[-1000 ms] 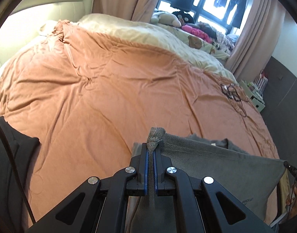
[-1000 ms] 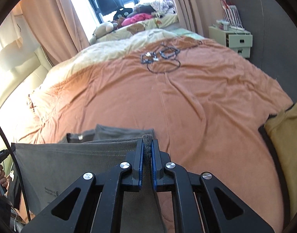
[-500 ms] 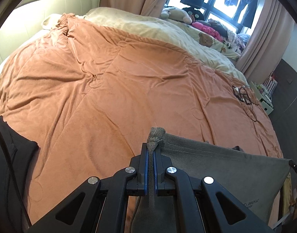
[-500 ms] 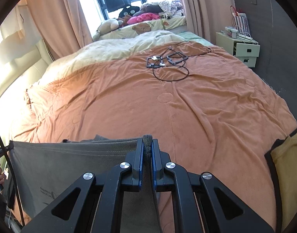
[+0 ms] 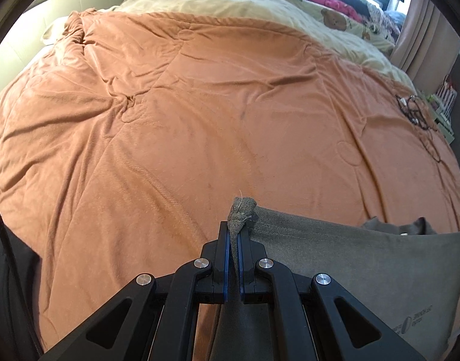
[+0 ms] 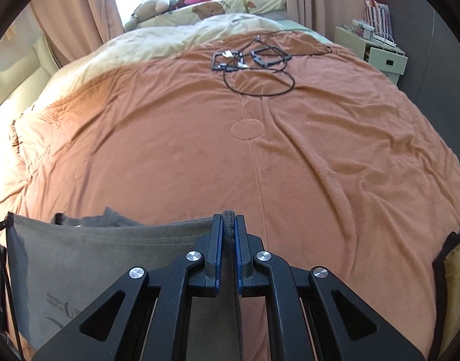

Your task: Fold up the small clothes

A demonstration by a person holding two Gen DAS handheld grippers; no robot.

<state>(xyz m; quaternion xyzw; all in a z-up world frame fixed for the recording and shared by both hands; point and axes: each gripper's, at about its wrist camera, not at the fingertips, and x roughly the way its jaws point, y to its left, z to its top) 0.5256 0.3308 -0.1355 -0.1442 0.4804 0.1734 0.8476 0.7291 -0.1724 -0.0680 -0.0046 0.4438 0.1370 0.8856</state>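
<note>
A grey garment (image 5: 350,258) with a small printed logo hangs stretched between both grippers over the near part of an orange bedspread (image 5: 200,114). My left gripper (image 5: 234,231) is shut on one top corner, whose tip pokes out above the blue pads. My right gripper (image 6: 229,225) is shut on the other top corner of the grey garment (image 6: 103,255). The cloth's upper hem runs taut between them, and a folded layer with a collar shows behind it. Its lower part is hidden under the grippers.
A tangle of black cables (image 6: 254,60) lies on the far part of the orange bedspread (image 6: 260,156). A cream blanket (image 5: 245,6) and soft toys (image 6: 151,7) lie beyond. A white bedside cabinet (image 6: 377,54) stands right. A yellow cloth (image 6: 458,267) lies at the bed's right edge.
Both grippers have carried the taut grey garment forward over the bed and lower toward the bedspread. The room beyond has slid up out of view.
</note>
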